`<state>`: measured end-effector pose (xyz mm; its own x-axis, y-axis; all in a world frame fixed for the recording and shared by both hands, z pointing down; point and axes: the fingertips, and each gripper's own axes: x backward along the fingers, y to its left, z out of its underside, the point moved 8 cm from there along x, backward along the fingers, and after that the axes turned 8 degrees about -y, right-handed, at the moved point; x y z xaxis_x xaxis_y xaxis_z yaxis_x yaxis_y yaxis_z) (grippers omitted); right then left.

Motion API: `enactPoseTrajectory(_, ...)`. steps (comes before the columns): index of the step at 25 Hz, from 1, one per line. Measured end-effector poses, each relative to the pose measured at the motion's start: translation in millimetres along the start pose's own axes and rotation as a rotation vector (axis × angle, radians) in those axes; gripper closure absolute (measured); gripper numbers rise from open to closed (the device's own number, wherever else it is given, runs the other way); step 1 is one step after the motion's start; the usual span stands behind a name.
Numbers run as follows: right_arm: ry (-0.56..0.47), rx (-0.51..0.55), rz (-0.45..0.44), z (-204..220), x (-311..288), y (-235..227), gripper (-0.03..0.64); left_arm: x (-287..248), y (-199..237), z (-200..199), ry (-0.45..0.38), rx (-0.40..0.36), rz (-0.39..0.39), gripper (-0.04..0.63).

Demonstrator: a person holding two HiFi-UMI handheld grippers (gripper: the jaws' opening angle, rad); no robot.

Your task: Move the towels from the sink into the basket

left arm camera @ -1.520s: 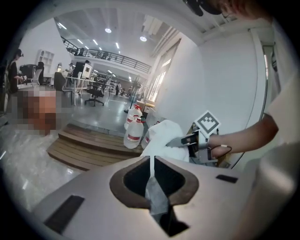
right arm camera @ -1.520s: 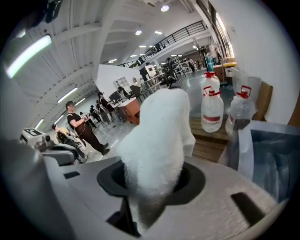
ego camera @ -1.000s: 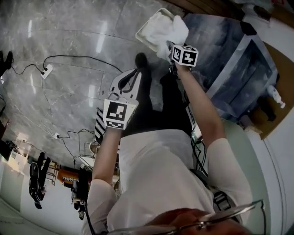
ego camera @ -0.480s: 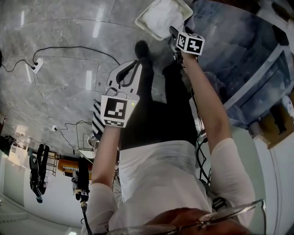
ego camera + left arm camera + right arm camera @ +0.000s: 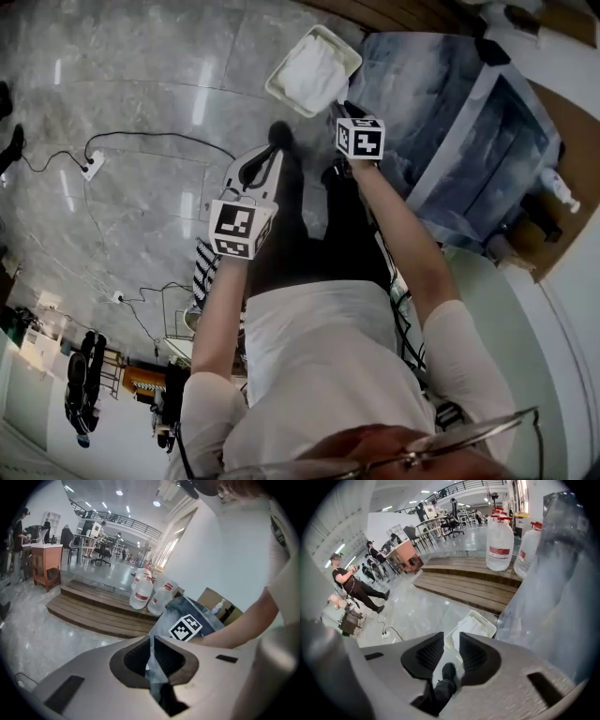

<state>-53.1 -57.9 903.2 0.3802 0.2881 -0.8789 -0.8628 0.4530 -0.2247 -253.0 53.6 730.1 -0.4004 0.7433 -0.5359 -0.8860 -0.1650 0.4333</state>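
Note:
A white basket (image 5: 279,97) stands on the marble floor with white towels (image 5: 312,73) piled inside it. My right gripper (image 5: 344,106) hovers just beside the basket's near corner; its jaws are closing and nothing is between them. In the right gripper view the basket (image 5: 486,622) and towels (image 5: 468,629) show beyond the jaws of the right gripper (image 5: 451,637), which are a narrow gap apart. My left gripper (image 5: 270,152) hangs over the floor left of my legs, shut and holding nothing. The left gripper (image 5: 151,641) points at the blue-grey plastic-covered unit (image 5: 187,609); no sink basin shows.
The plastic-covered unit (image 5: 450,122) fills the right side next to the basket. Large water bottles (image 5: 499,543) stand on low wooden steps (image 5: 464,585) behind it. A power strip with cable (image 5: 92,145) lies on the floor at left. A pump bottle (image 5: 562,195) stands at far right.
A second ago my right gripper held a white towel over the basket. The towel now lies in the basket, and the gripper has drawn back toward me, its jaws narrower.

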Motion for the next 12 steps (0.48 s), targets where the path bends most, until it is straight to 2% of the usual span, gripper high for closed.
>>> enactPoseTrajectory(4, -0.131, -0.019, -0.063, -24.9, 36.3, 33.6, 0.621, 11.9, 10.2, -11.5, -0.035, -0.044, 0.009, 0.566)
enactPoseTrajectory(6, -0.18, -0.019, -0.108, -31.5, 71.1, 37.0, 0.621, 20.1, -3.0, -14.8, -0.038, -0.055, 0.012, 0.566)
enactPoseTrajectory(12, -0.344, 0.007, -0.217, -63.5, 192.3, 6.8, 0.621, 29.1, -71.3, -46.0, -0.073, -0.123, 0.043, 0.566)
